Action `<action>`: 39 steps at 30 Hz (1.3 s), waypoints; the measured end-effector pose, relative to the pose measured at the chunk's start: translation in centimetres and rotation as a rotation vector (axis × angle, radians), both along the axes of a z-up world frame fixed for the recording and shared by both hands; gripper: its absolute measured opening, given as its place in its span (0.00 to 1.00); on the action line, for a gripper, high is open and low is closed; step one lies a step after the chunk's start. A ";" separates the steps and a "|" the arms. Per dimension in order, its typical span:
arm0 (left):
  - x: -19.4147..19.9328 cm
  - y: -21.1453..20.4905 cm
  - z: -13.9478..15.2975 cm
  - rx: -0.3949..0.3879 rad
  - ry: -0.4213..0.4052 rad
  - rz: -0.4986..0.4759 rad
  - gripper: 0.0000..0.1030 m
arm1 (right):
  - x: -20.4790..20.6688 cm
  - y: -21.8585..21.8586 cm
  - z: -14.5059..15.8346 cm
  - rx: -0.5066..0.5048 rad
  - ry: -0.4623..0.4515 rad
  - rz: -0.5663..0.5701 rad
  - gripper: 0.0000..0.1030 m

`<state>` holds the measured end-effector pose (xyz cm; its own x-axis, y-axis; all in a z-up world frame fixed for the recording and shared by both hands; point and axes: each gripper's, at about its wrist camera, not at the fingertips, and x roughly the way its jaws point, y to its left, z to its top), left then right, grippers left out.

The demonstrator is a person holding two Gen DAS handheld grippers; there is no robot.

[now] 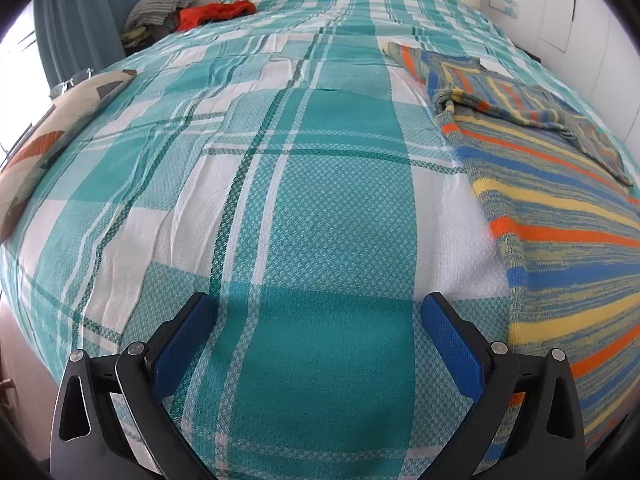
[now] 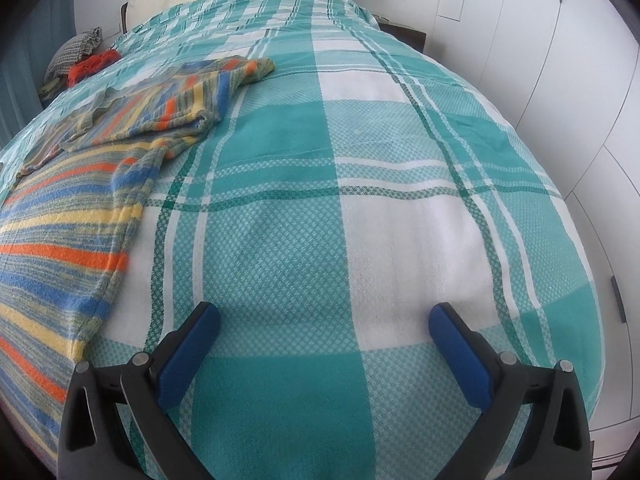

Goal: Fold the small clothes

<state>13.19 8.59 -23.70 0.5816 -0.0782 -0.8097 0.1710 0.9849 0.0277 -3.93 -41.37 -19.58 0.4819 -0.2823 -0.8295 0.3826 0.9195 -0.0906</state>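
Left tool (image 1: pixel 320 308): spread, empty | Right tool (image 2: pixel 324 318): spread, empty | One striped sweater (image 1: pixel 560 216) on bed (image 1: pixel 304 184), right of left tool, left of right tool | One red garment (image 1: pixel 216 12) far ahead-left

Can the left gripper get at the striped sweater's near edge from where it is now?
Probably yes. The left gripper is open over bare bedspread, and the striped sweater lies flat just to its right, nothing between them. A sleeve is folded over the sweater's far part only.
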 end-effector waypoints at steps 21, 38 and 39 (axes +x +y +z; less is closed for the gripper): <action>-0.2 -0.3 -0.1 0.002 -0.012 0.008 1.00 | -0.1 0.2 -0.2 -0.033 -0.024 0.006 1.00; -0.3 -0.3 -0.2 0.003 -0.014 0.008 1.00 | -0.2 0.3 -0.2 -0.034 -0.024 0.007 1.00; -0.3 -0.3 -0.2 0.003 -0.014 0.008 1.00 | -0.2 0.3 -0.2 -0.034 -0.024 0.007 1.00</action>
